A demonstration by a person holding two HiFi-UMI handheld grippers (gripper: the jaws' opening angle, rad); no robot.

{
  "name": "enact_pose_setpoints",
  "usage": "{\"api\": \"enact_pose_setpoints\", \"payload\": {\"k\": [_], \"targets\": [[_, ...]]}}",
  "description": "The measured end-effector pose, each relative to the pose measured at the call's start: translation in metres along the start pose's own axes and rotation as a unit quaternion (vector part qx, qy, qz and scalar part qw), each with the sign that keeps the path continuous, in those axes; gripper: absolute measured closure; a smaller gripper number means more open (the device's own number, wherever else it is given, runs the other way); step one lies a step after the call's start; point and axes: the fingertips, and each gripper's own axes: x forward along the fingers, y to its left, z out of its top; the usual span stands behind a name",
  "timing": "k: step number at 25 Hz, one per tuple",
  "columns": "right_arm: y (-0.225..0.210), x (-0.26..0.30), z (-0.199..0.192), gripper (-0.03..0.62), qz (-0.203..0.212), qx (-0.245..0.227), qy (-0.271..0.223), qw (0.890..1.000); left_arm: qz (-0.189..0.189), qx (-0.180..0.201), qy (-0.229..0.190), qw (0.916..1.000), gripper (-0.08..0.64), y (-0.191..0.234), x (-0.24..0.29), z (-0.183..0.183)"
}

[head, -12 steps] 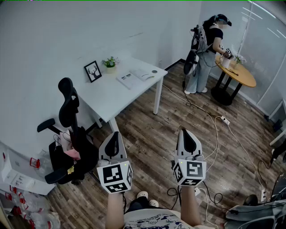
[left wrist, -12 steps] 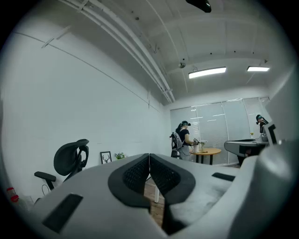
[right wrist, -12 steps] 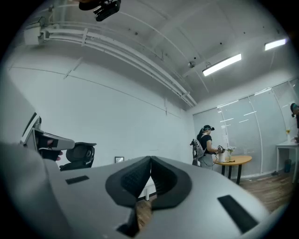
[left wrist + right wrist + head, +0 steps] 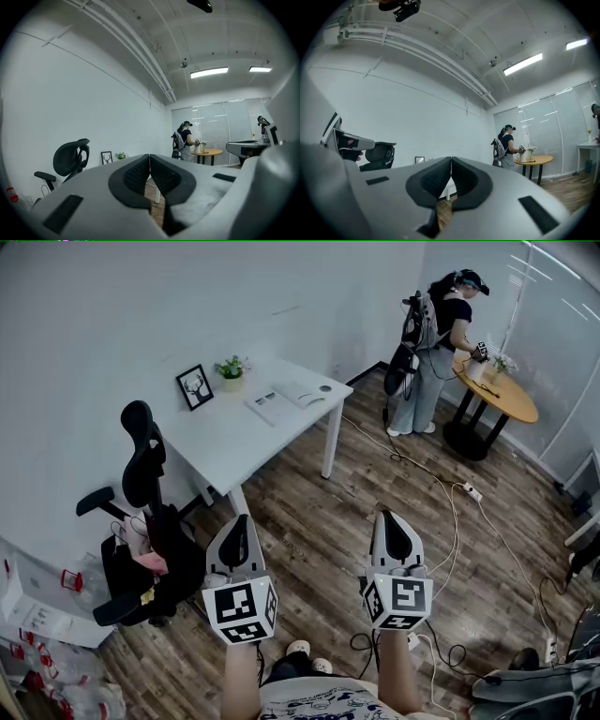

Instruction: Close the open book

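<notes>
Nearest the wearer, waist height:

1. left gripper (image 4: 241, 531) – jaws clamped together, pads meeting, nothing btwn them. Held level, pointing fwd.
2. right gripper (image 4: 392, 526) – same: jaws pressed shut, empty, level. Both prob. kept closed and side by side as a carry posture, since nothing workable is within reach.
3. wood floor (image 4: 309, 521) w/ cables (image 4: 441, 486) trailing across – lies btwn wearer and desk; possible snag on the approach.

Mid-distance, left:

4. black office chair (image 4: 145, 474) – pulled back from desk's near-left corner, pink item on seat. Desk's right side is left free to stand at.
5. white desk (image 4: 230, 442) – set against the wall.
6. open book (image 4: 284, 401) – task item. Lies flat, pages up, on desk's far-right part, well apart from both grippers. Judged: closing not begun, walk-up needed first. Small round obj. just beside it, type unclear.
7. framed picture (image 4: 195, 388), potted plant (image 4: 231, 371) – at the wall edge behind the book, prob. outside a cover's swing.

Far right:

8. another person (image 4: 436, 343) at round wooden table (image 4: 511, 395) – busy there, no part in this task.
</notes>
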Motion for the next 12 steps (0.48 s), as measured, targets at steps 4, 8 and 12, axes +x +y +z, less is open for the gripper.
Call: {"api": "enact_pose_setpoints", "payload": {"k": [4,8,12], "targets": [[0.005,0.007,-0.002,0.563,0.002,0.003,-0.003,1.0,-0.001,-0.001,-0.001,1.0,0.537,0.005,0.006,0.0],[0.009,0.018,0.0,0.561,0.004,0.001,-0.008,1.0,-0.006,-0.004,-0.001,1.0,0.537,0.009,0.017,0.0],[0.013,0.032,-0.001,0.56,0.003,-0.002,-0.009,1.0,-0.009,-0.005,-0.001,1.0,0.537,0.017,0.028,-0.002]]}}
